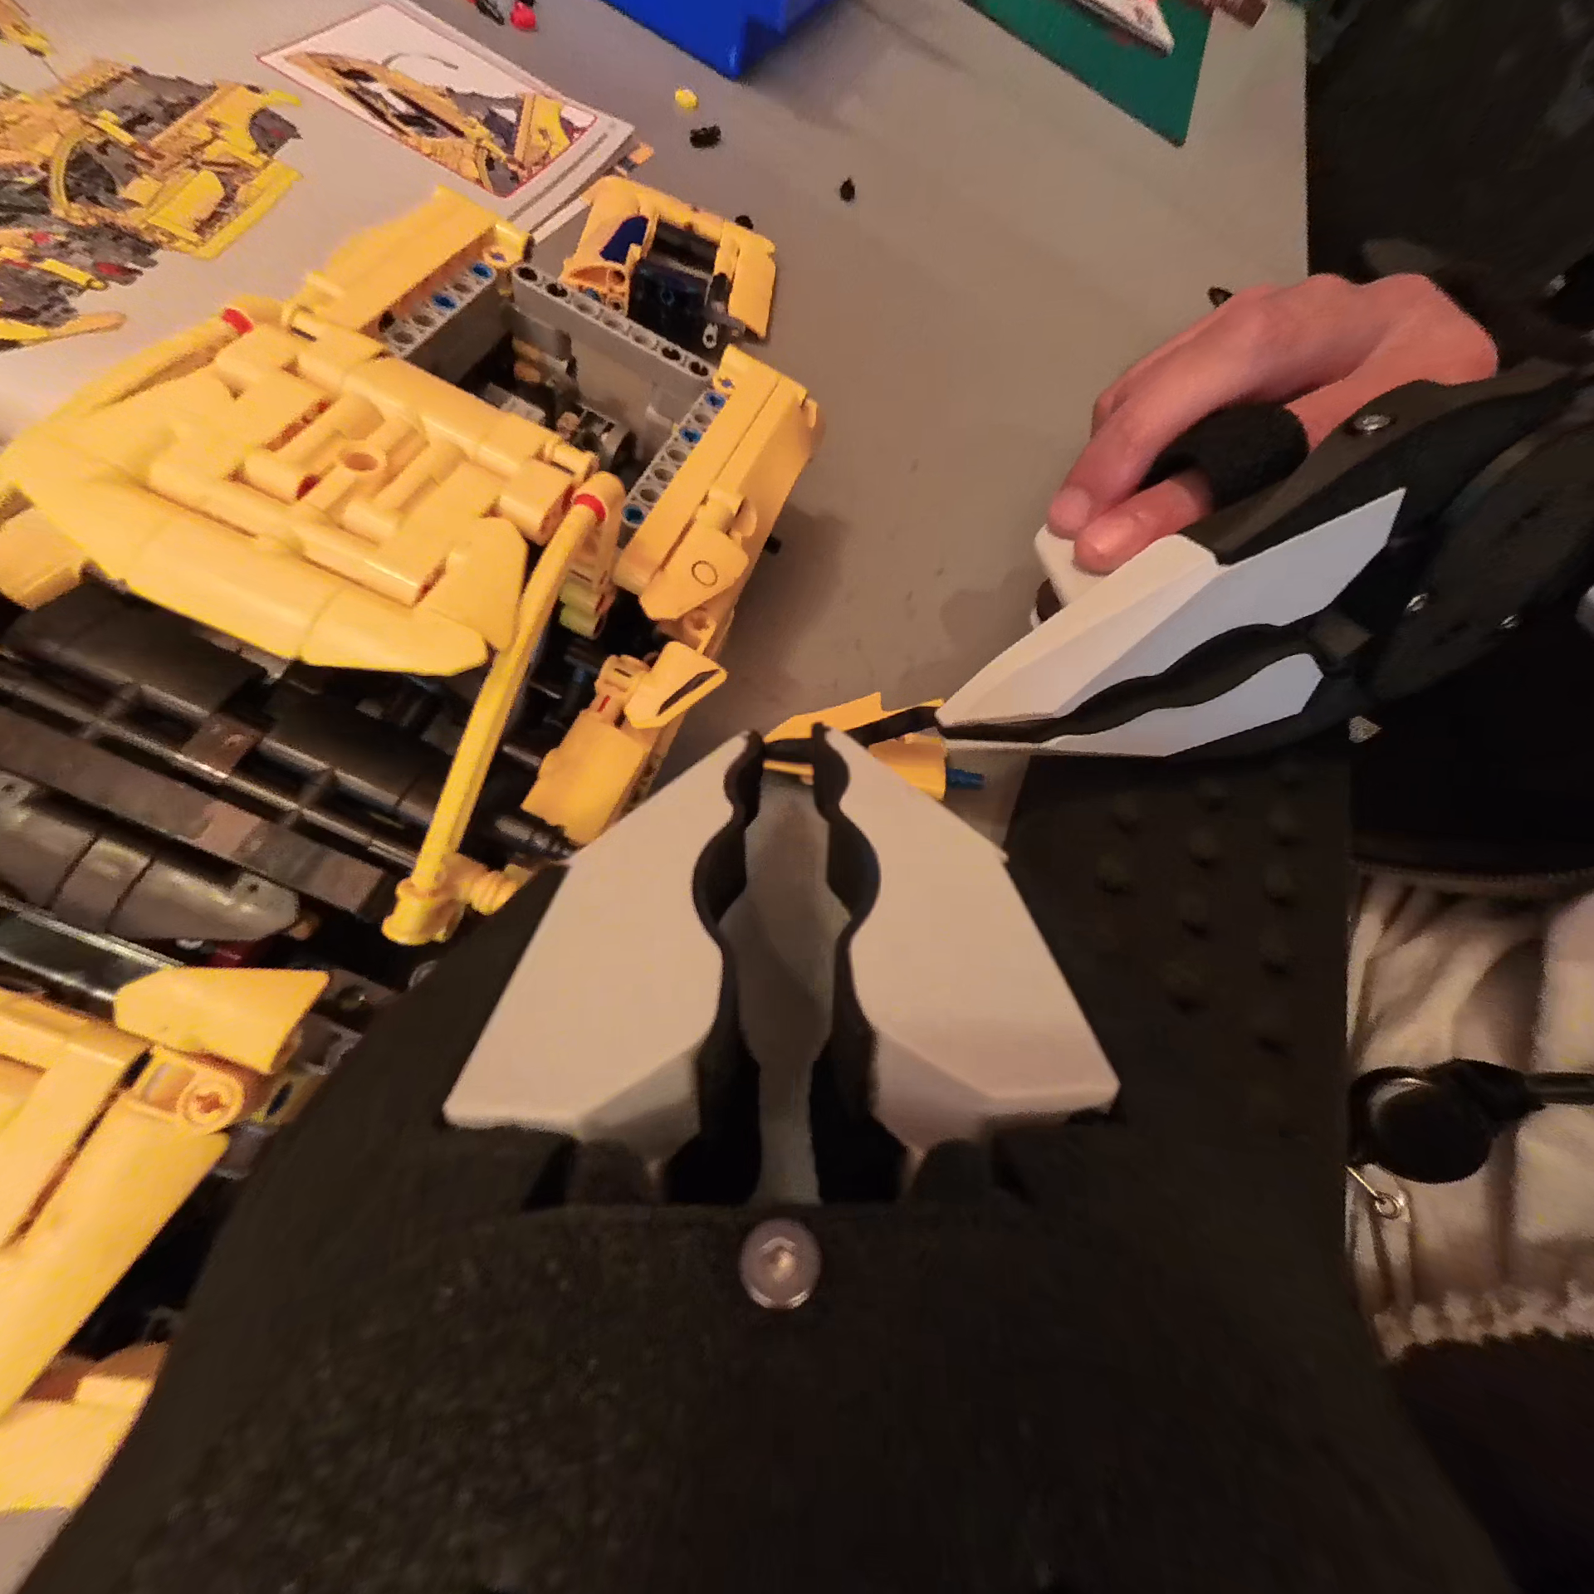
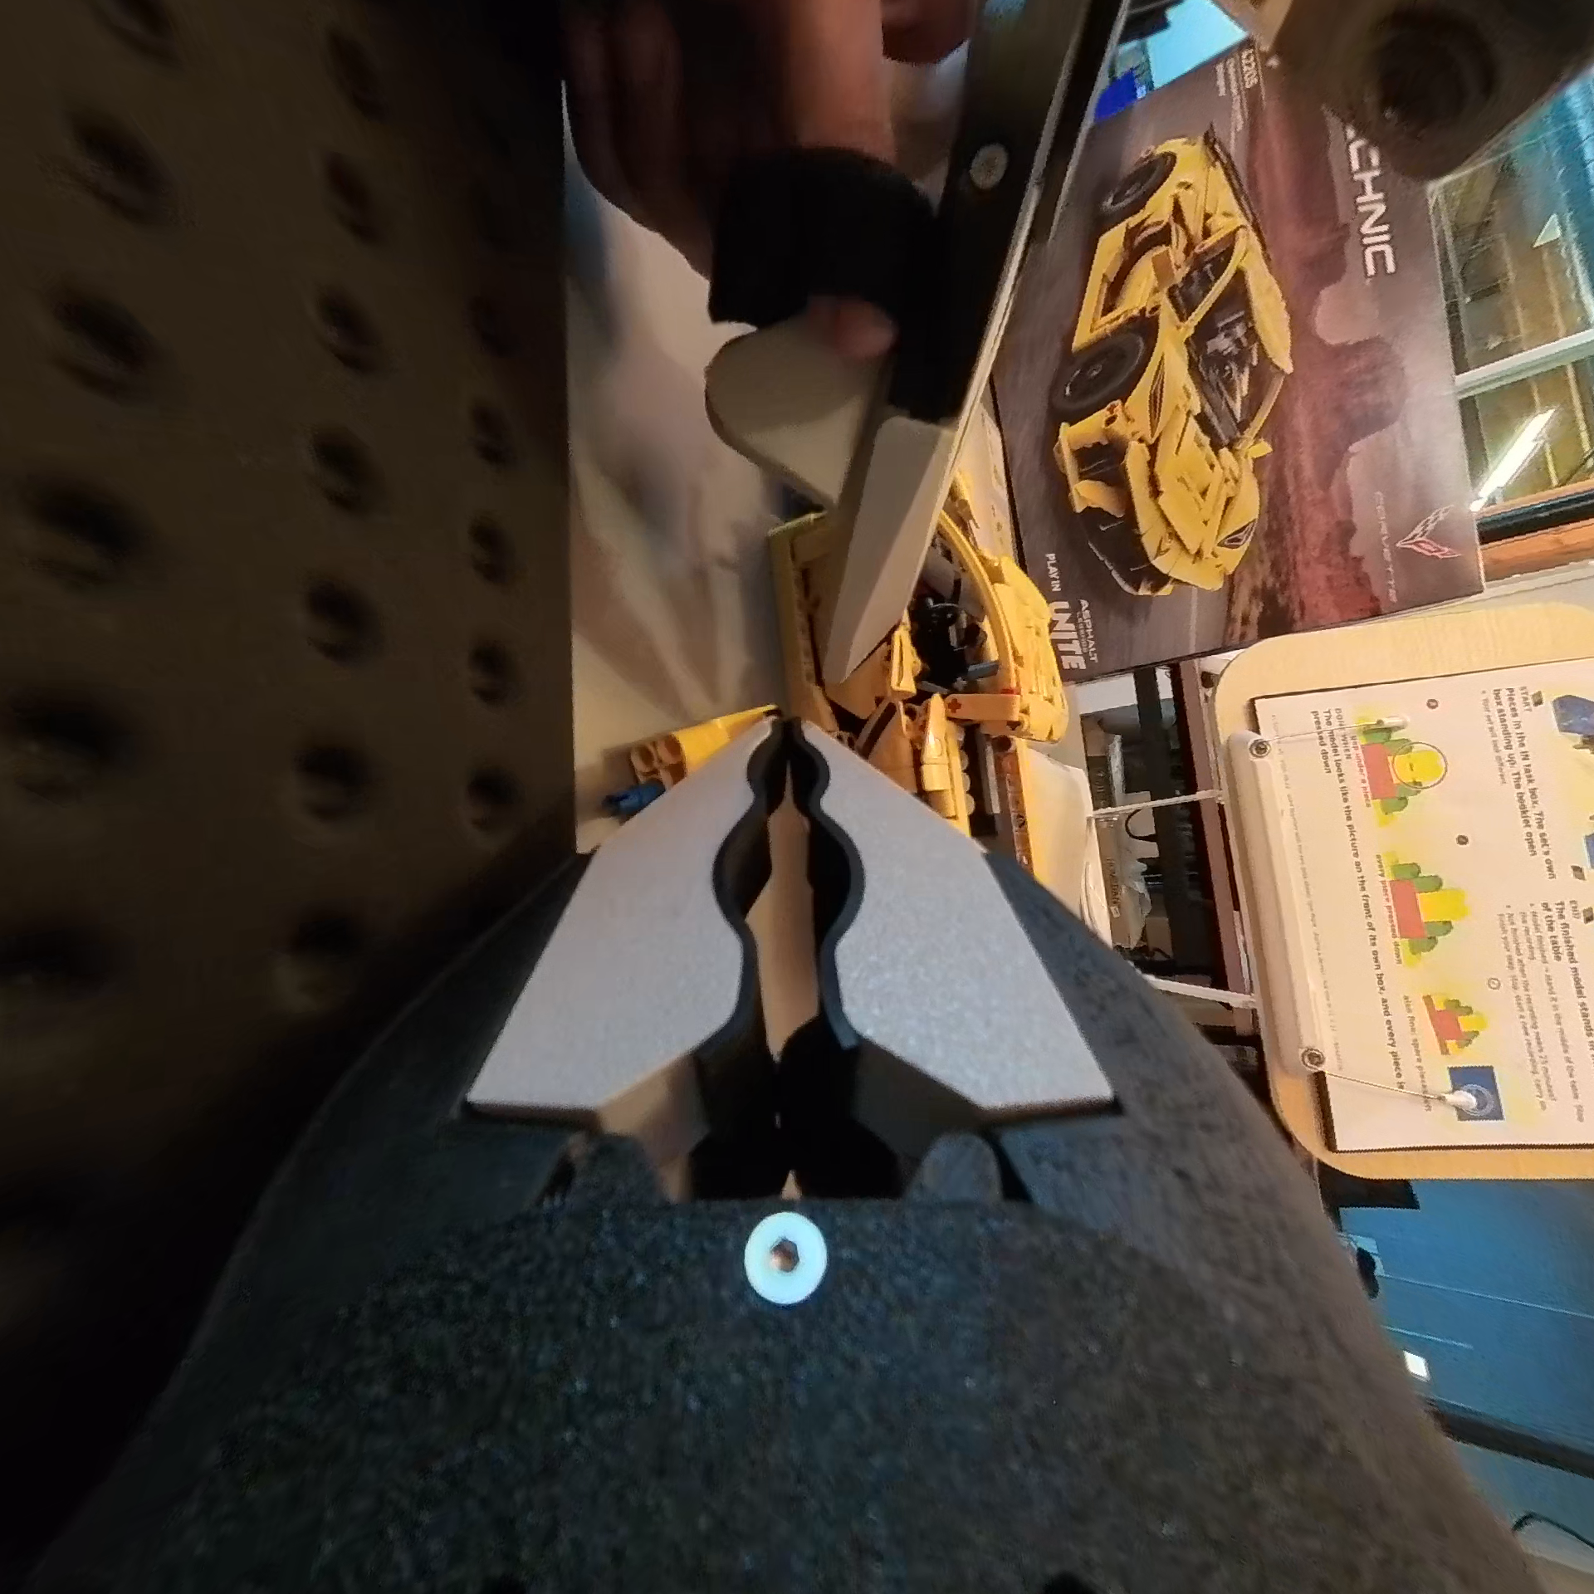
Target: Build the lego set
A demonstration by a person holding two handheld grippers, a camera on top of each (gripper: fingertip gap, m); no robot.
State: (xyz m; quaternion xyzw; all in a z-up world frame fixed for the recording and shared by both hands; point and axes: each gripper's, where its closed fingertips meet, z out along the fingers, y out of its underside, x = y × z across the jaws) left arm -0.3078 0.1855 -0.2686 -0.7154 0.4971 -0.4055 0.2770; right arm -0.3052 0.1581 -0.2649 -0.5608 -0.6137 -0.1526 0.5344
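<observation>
In the left wrist view, the left gripper (image 1: 789, 742), two matte grey wedge-shaped fingers lined with wavy black rubber, is pinched at the tips onto a small yellow plastic panel piece (image 1: 897, 742) with a black stripe and a blue pin sticking out at its right. This piece sits at the centre of the frame, just above the grey table (image 1: 992, 345). The right gripper (image 1: 944, 724) comes in from the right edge, its white angular fingers closed onto the other end of the same piece, and a bare hand (image 1: 1251, 405) with a black fabric finger loop is wrapped over its black body.

The large yellow brick-built car model (image 1: 362, 483) fills the left half of the frame: smooth curved panels, a grey perforated beam frame with blue pins, and a thin flexible yellow tube arching down its near side. A printed instruction booklet (image 1: 448, 103) lies flat at upper left, and loose black and yellow bits dot the table near the top.

The right wrist view is turned sideways. There the right gripper (image 2: 789, 733) shows its tips nearly together against the yellow piece, though the contact is murky in shadow. The glossy set box (image 2: 1251, 345) picturing a yellow car stands at upper right.
</observation>
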